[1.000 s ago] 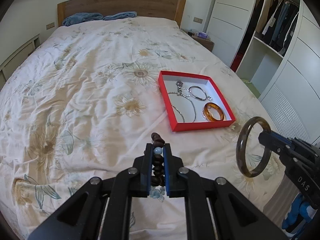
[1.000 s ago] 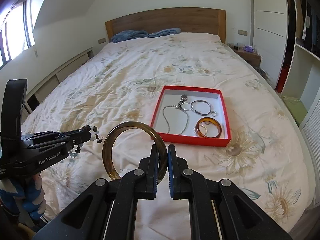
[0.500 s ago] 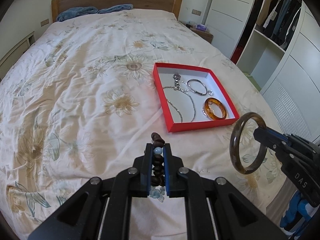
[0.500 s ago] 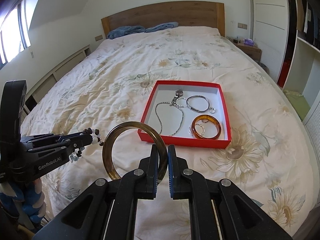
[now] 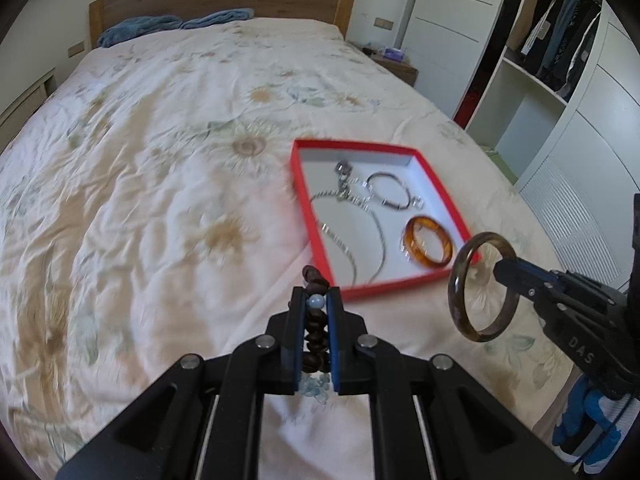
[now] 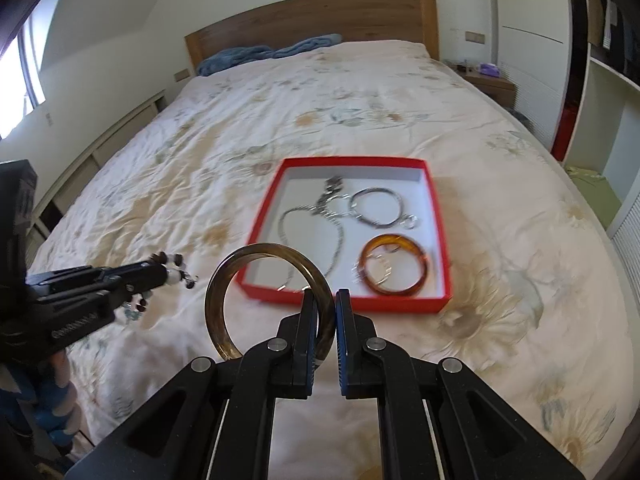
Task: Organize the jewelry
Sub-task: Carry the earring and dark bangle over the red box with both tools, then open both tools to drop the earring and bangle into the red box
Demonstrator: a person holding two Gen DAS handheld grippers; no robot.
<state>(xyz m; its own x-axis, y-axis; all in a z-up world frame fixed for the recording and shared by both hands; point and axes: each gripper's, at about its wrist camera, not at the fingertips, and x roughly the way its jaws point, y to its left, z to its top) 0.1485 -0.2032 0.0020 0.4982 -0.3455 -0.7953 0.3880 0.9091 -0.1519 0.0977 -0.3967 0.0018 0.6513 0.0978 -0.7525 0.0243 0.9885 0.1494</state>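
Beads fill our left gripper (image 5: 316, 304): its jaws are clamped on a brown bead bracelet (image 5: 316, 332) with one pale bead at the top. Our right gripper (image 6: 325, 300) pinches the rim of a smoky brown bangle (image 6: 269, 300), holding it upright above the bed. Just beyond both, we see a red tray (image 6: 344, 302) on the floral bedspread (image 5: 140, 200). Inside it lie a silver chain necklace (image 6: 312, 216), a silver bracelet (image 6: 376, 206) and an amber bangle (image 6: 394, 266), near the tray's front right corner.
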